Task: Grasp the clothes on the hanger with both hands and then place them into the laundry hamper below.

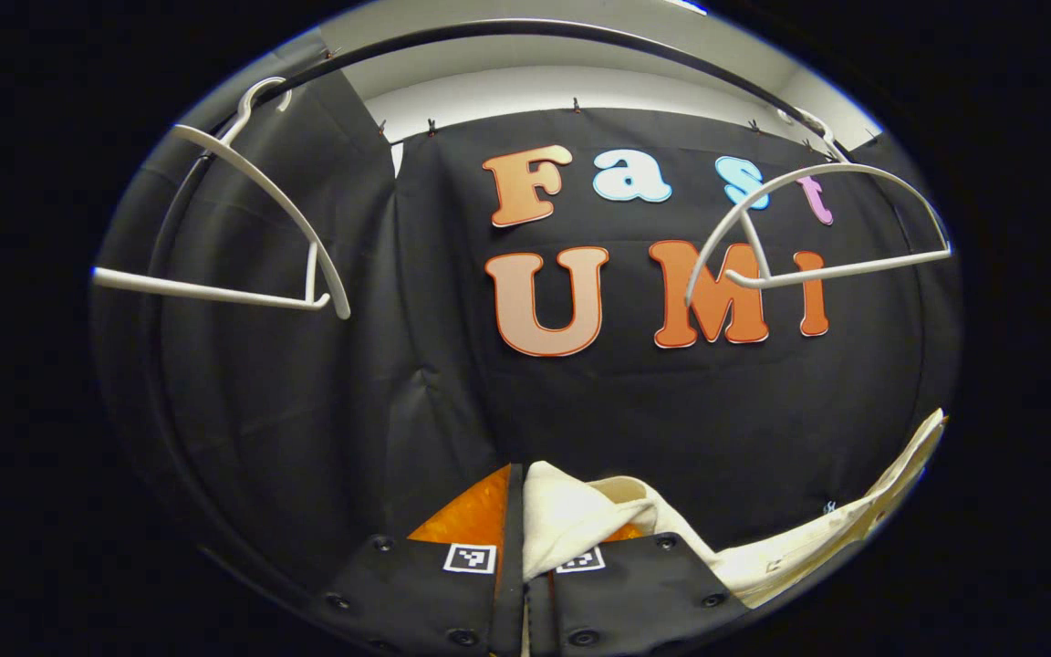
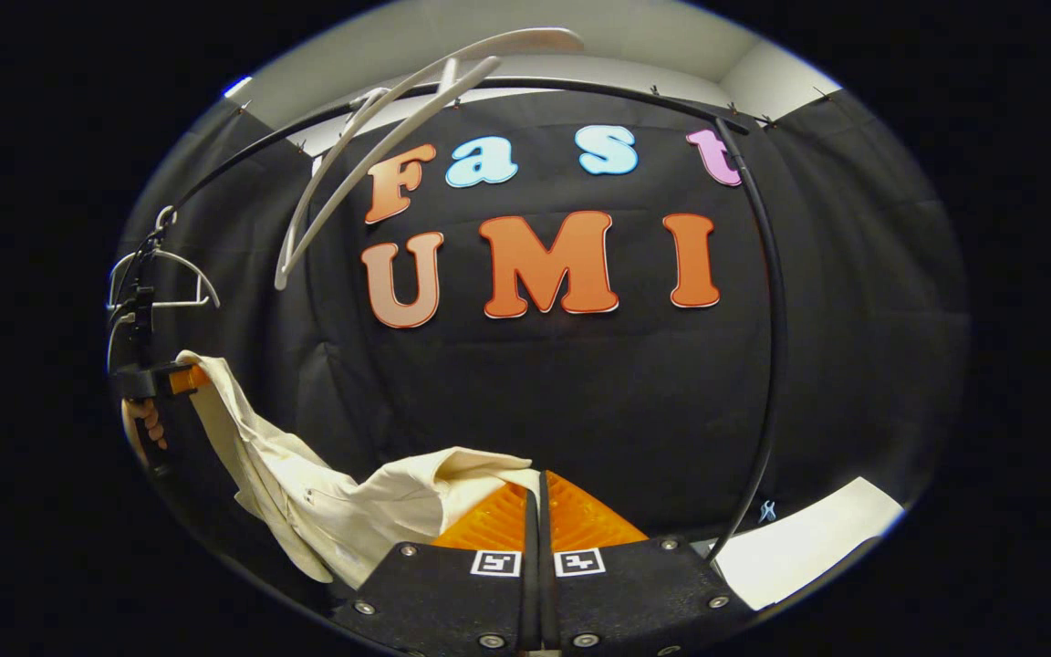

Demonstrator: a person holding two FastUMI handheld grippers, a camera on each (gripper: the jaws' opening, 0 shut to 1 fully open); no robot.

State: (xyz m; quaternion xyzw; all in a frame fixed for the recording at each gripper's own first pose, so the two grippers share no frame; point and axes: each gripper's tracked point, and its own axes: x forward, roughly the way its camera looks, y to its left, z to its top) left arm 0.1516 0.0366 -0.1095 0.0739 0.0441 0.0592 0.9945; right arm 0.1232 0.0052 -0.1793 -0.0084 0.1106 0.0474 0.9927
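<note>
A cream shirt hangs off its hanger, stretched between both grippers. My left gripper is shut on one end of it, and the cloth trails away to the right. In the right gripper view the shirt sags from my right gripper, which is shut on its near edge, across to the left gripper farther off, held by a hand. Two bare white hangers hang above on the black rail.
The black cloth wall stands close behind. The rail's curved black post comes down on the right of the right gripper view, beside a pale patch of floor. One white hanger swings tilted near the top, another hangs at far left.
</note>
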